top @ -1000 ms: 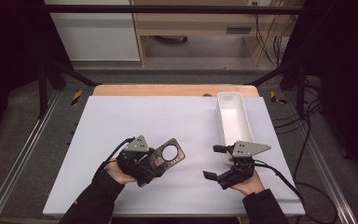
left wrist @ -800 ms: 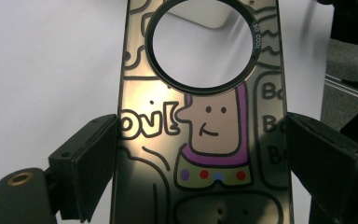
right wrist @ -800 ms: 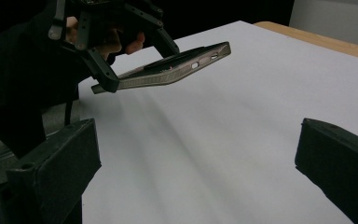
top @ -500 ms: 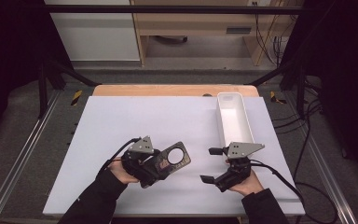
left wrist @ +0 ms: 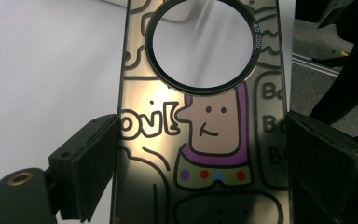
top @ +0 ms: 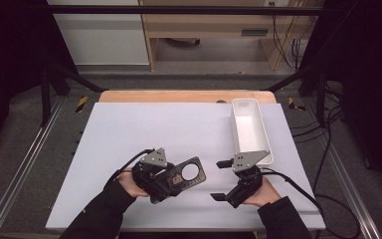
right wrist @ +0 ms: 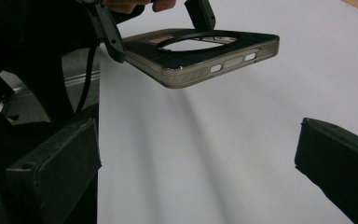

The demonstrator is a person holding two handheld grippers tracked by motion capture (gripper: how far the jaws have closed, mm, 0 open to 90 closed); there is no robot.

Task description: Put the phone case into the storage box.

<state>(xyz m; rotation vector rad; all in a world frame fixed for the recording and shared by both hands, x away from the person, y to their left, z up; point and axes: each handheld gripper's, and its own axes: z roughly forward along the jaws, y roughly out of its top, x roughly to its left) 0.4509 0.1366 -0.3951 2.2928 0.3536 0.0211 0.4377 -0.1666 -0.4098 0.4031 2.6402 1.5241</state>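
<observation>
**Phone case held in left gripper, right gripper standing by**

Left gripper (top: 171, 180): jaws clamped across the width of a phone case (top: 185, 175), one pad on each long edge, as the left gripper view shows. Held low at the near left of the table.

Phone case (left wrist: 200, 116): smoky translucent shell with a large round ring opening near its far end, printed with black outline doodles and a cartoon figure with a purple border and coloured dots. In the right gripper view (right wrist: 200, 56) it hangs roughly level, clear of the mat, with side button cut-outs facing that camera. Its ring end points toward the right gripper.

Right gripper (top: 222, 180): jaws wide apart, nothing between them, aimed leftward at the case from just beside it; not touching it.

White mat (top: 129, 129): covers most of the table top; bare but for the items listed.

White tray (top: 266, 149): long, narrow, open-topped, at the far right of the mat, well apart from the case; looks empty as far as its inside shows.

Wooden table edge (top: 179, 95): visible beyond the mat.

Status, by judgement: the case is picked up and lifted, so the pick-up step is done. Outstanding appears to be a handover to the open right gripper, or a direct placement, probably into the tray. Neither has begun.
</observation>
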